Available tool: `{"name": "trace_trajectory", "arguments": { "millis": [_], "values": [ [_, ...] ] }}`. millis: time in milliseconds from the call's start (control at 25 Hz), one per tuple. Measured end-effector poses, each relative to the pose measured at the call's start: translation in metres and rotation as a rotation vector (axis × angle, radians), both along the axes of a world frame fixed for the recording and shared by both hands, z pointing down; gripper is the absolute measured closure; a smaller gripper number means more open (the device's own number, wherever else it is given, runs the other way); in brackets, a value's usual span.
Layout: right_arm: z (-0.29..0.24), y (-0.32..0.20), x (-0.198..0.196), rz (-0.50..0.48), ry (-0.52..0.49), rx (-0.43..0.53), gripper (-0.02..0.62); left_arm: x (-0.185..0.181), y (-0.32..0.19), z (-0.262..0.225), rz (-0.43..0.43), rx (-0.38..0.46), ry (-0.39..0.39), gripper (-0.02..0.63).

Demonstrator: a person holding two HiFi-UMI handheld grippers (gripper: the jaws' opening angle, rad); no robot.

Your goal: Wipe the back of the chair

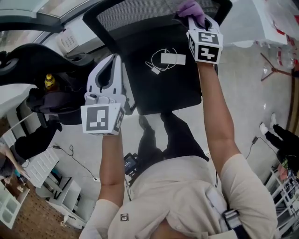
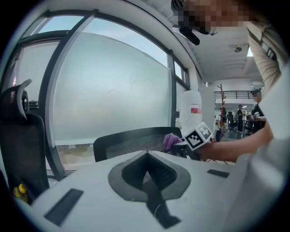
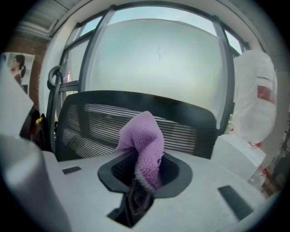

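My right gripper (image 1: 195, 19) is clamped on the purple cloth (image 3: 146, 144) up at the top rim of the chair back (image 1: 140, 16), my left gripper (image 1: 111, 65) closed on nothing off to the side, so I should press flat and sweep the mesh in overlapping passes.

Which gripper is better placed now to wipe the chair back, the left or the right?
Right. The right gripper holds the purple cloth at the top edge of the chair back; the left gripper is shut, empty, apart from it.
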State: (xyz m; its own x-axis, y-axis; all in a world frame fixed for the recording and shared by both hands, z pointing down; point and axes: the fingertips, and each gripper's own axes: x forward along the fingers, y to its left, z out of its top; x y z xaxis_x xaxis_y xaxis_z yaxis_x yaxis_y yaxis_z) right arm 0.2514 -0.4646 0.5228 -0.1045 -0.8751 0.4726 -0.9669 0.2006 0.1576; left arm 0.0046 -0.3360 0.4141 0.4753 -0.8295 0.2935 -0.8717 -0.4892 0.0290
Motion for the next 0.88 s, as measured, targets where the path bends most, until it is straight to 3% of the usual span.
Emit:
{"name": "trace_trajectory", "arguments": {
  "millis": [120,240,640,880],
  "values": [
    [-0.002,0.005,0.053,0.096,0.008,-0.004,0.511,0.020,-0.003,0.001,0.019,-0.016,-0.004,0.600],
    [-0.003,0.008,0.074,0.122,0.012,-0.004,0.511,0.031,-0.005,0.004,0.015,-0.043,-0.011,0.600],
    [-0.004,0.009,0.076,0.124,0.008,-0.001,0.512,0.040,-0.006,0.002,0.030,-0.028,-0.007,0.600],
    [-0.001,0.007,0.055,0.095,-0.007,0.000,0.512,0.027,-0.001,0.004,0.023,-0.015,0.002,0.600]
  ]
}}
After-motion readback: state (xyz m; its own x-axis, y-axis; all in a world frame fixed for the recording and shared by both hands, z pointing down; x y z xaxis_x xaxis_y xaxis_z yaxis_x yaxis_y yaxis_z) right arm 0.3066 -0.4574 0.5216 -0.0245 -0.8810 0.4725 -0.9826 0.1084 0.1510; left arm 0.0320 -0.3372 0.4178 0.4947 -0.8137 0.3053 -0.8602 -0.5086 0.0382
